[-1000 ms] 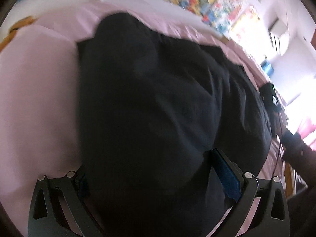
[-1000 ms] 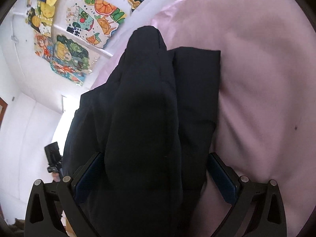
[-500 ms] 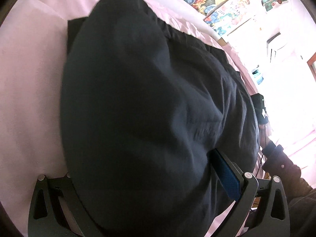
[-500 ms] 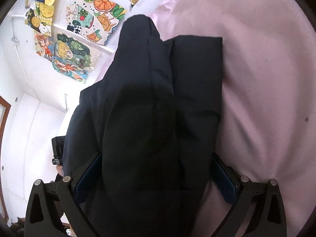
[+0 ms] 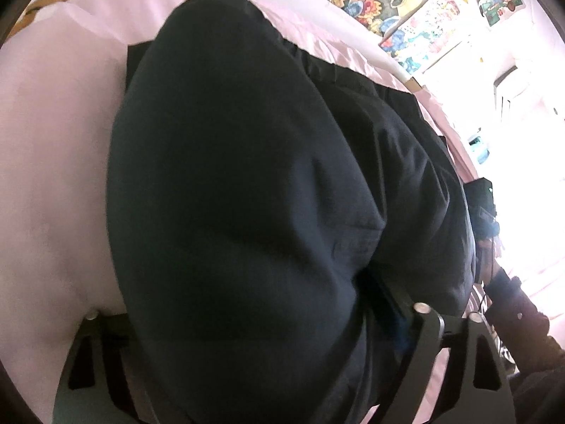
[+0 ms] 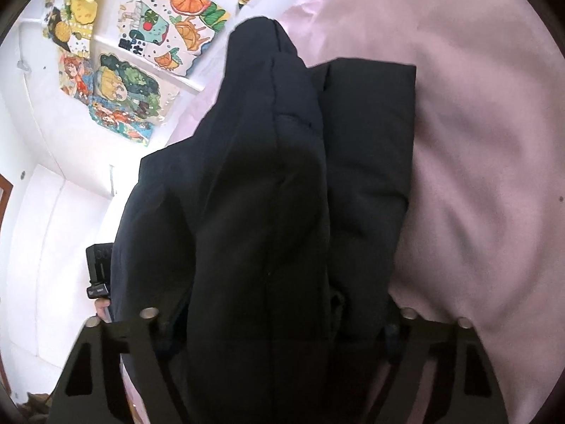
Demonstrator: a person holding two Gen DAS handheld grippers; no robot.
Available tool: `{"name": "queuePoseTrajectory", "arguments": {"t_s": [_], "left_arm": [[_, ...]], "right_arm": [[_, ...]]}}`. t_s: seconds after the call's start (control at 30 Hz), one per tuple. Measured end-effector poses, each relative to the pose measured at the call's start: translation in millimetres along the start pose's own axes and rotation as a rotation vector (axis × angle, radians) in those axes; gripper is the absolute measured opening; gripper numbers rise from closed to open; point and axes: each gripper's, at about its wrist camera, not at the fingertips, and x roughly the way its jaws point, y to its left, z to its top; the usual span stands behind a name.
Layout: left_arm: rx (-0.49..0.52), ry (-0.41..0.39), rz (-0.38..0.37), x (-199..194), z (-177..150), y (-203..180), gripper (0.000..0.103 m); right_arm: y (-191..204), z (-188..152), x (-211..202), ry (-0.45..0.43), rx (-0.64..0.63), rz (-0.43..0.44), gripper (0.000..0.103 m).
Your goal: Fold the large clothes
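Observation:
A large black garment [image 5: 247, 194] lies on a pink bed sheet [image 5: 53, 141] and fills most of the left wrist view. My left gripper [image 5: 254, 325] is shut on a thick bunch of its cloth, which bulges up over the fingers and hides them. In the right wrist view the same black garment [image 6: 268, 194] rises in a folded ridge over the pink sheet [image 6: 487, 141]. My right gripper [image 6: 279, 321] is shut on that ridge, with the fingertips buried in the cloth.
Colourful drawings [image 6: 134, 70] hang on the white wall behind the bed. The other gripper and the person's sleeve [image 5: 508, 304] show at the right of the left wrist view. The other gripper's black body [image 6: 99, 268] shows at the left of the right wrist view.
Both grippers have lifted the cloth and carried it forward over the lying part. The jaws of both have closed in on the bunched cloth, and the blue pads are now hidden.

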Motion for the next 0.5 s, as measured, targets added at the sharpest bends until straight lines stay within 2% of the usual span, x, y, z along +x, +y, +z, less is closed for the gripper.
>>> {"name": "queuePoseTrajectory", "arguments": {"t_s": [0.2,0.23,0.3,0.5], "left_arm": [[-0.074,-0.058,0.045,-14.1,-8.3,-2.4,0.049],[-0.099,-0.063,0.059,-16.5,-9.4,-3.9,0.048],[-0.088,-0.07,0.101,-20.2,-10.2,-10.7,0.042],[-0.027,-0.091,0.207,-28.1,-14.6,-42.3,0.031]], "right_arm": [[14.5,-3.8,-9.9,-0.036,-0.049,-0.023,0.048],[18.7,-4.4,-10.8,-0.041,-0.06,-0.031,0.046],[25.8,-5.5,-14.3,-0.05,-0.082,-0.043,0.04],[47.5,-7.6,-27.6,-0.077,-0.12,-0.052,0.034]]}}
